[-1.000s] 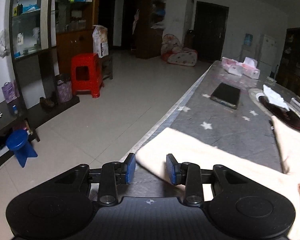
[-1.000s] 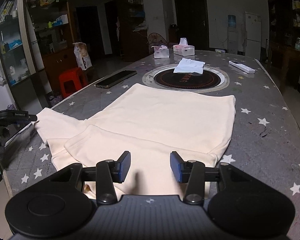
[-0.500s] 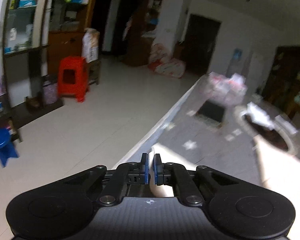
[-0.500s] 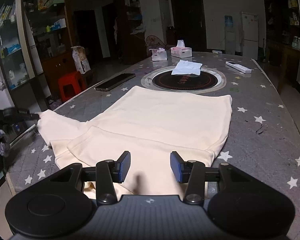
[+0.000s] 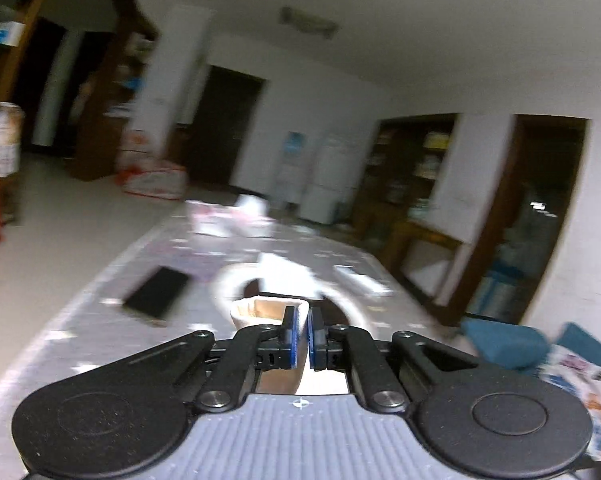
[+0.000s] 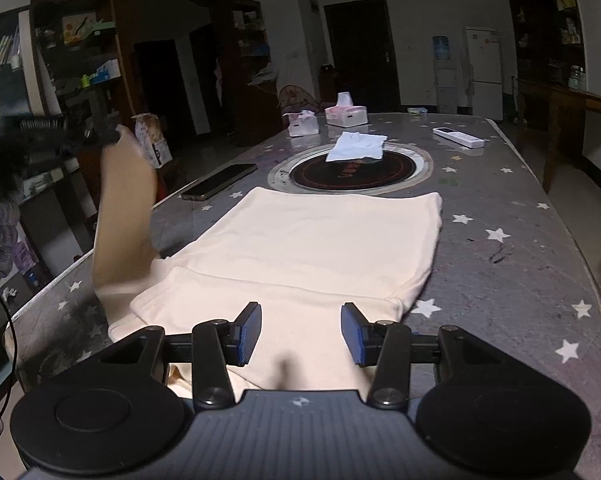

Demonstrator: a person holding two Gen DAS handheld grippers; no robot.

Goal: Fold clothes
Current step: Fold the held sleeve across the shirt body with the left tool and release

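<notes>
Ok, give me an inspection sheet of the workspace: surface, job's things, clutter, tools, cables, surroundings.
Surface: grey star-patterned table with a round black hob inset.
Job's things: cream garment spread flat; its sleeve is lifted off the table.
Clutter: phone, white cloth on the hob, remote, two tissue boxes.
Tools: left tool shut on the sleeve cuff; right tool open above the garment's near part.
Cables: a dark cable hangs off the table's left edge.
Surroundings: shelving, white fridge, dark door.
</notes>
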